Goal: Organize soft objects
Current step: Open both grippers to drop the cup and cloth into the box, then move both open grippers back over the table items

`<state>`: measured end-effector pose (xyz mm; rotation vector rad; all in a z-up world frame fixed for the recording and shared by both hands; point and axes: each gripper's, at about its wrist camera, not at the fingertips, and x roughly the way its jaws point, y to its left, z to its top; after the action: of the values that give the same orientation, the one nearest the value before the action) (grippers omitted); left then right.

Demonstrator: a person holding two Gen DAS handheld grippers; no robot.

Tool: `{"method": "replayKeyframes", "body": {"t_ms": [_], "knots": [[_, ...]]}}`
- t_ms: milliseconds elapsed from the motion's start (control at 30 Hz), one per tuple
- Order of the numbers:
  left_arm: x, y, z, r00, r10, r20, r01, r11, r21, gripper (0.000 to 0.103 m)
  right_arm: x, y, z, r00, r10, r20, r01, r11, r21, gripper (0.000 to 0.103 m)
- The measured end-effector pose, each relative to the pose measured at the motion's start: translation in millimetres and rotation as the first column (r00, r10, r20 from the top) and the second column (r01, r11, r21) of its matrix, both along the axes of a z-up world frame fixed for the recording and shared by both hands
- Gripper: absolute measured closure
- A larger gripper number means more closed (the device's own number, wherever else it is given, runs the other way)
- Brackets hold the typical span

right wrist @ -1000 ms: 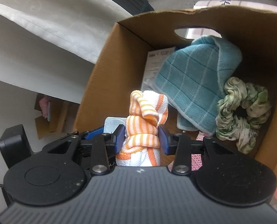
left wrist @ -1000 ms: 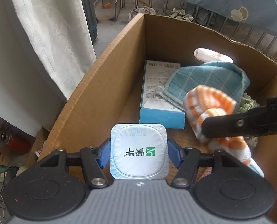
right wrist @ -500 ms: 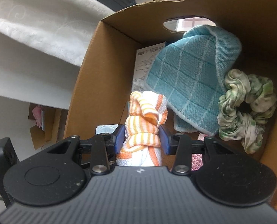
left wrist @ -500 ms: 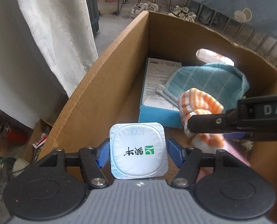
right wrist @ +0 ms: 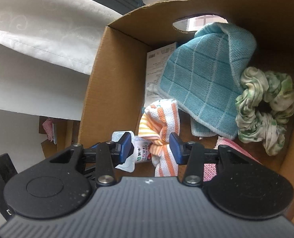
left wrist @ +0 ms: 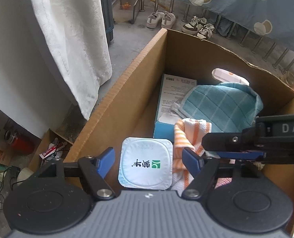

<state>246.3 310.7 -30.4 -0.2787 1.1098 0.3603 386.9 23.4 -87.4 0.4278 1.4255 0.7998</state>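
Orange-and-white striped terry cloth (right wrist: 162,138), knotted into a soft roll, sits low in the brown cardboard box (left wrist: 127,91) between the right tongs (right wrist: 150,145), whose pads are parting and no longer pinch it. It looks light, limp and compressible; its bunched middle is likely the surest hold. The left tongs (left wrist: 148,161) are also spreading, clear of the foil-lidded white yogurt cup (left wrist: 146,163), stiffer and probably crushable.

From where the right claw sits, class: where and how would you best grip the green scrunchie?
Pinch the green scrunchie across one side of its puffy ring, coming from above. It lies against the cardboard box wall beside the teal cloth, so only its top is exposed.
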Motion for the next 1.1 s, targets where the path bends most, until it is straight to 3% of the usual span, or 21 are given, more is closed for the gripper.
{"method": "replayKeyframes", "body": {"t_ms": [233,467,800,967,1100], "knots": [[-12,-13,23,0.999,0.011,0.037,-0.012,1.000,0.004,0.025,-13,-19,38,0.999,0.006,0.041,-0.008,0.998,0.054,0.059],[-40,-52,61,0.995,-0.032,0.094,0.030,0.999,0.017,0.022,-43,-69,100,0.987,0.043,0.153,-0.061,0.992,0.113,0.052],[-87,-145,105,0.967,-0.183,0.178,0.189,0.982,-0.012,0.019,-86,-235,153,0.954,0.017,0.301,-0.056,0.991,0.120,0.038],[-95,-204,114,0.931,-0.303,0.205,0.311,0.951,-0.003,0.014,-104,-334,152,0.939,-0.043,0.341,0.009,0.995,0.100,0.027],[-88,-252,110,0.896,-0.400,0.191,0.405,0.914,0.012,0.014,-117,-407,133,0.938,-0.115,0.328,0.081,0.990,0.115,0.025]]}}
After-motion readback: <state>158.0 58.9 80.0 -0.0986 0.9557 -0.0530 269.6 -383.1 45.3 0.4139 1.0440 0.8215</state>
